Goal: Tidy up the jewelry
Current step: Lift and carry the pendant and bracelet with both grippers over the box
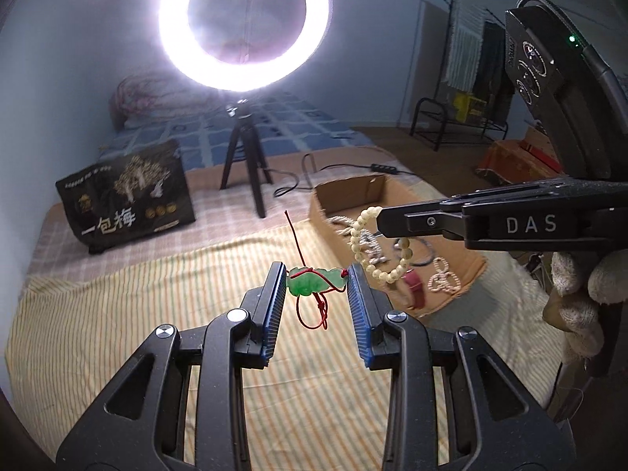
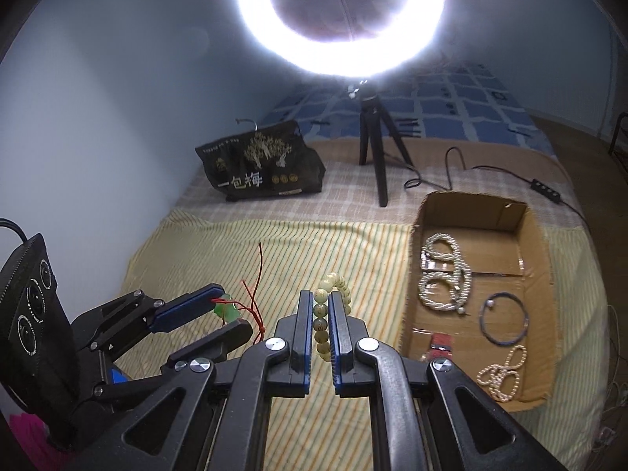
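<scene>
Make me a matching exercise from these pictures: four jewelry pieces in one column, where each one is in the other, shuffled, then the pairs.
Items:
1. green jade pendant on red cord
2. cream beaded bracelet
3. dark thin bangle
4. white pearl strands

Places:
A. lying in the cardboard box, middle part, right side
B. clamped in the right hand-held gripper
C. lying in the cardboard box, toward its far end
D. clamped in the left hand-held gripper

Pairs: 1-D, 2-B, 3-A, 4-C
</scene>
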A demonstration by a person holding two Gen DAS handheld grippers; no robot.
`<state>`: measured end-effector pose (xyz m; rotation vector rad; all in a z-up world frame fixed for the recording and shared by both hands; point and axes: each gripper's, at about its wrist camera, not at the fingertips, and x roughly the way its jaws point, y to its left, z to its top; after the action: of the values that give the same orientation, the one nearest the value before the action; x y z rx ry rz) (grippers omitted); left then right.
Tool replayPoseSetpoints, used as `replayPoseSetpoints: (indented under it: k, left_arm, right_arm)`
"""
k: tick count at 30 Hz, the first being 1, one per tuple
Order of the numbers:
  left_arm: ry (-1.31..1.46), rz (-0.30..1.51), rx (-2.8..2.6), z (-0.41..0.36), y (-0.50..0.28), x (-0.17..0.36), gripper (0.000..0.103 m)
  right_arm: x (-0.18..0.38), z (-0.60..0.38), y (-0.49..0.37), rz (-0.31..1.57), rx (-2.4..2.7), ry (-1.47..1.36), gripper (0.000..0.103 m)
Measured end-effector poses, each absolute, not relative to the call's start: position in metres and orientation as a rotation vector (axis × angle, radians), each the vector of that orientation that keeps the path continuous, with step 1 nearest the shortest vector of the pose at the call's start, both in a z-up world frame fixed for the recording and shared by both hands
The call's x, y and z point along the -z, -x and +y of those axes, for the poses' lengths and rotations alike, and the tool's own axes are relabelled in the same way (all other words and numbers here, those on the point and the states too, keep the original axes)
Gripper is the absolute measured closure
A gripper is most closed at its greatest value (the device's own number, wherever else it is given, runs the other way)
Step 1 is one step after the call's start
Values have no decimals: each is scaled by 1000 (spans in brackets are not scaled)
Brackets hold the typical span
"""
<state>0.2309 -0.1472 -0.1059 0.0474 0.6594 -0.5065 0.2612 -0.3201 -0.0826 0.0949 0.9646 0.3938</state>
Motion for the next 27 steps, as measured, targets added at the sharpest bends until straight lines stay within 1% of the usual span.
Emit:
replayPoseSetpoints:
  k: [7, 13, 27]
  left_arm:
    - [-65, 640, 545, -170, -222, 94, 71]
    - [-76, 642, 572, -190, -221, 93, 71]
    - [-110, 669, 621, -251, -234, 105, 71]
  right_arm:
    - [69, -350, -246, 927, -363, -89, 98]
    - [66, -385, -246, 904, -320, -107, 98]
    - [77, -445, -268, 905, -242, -121, 98]
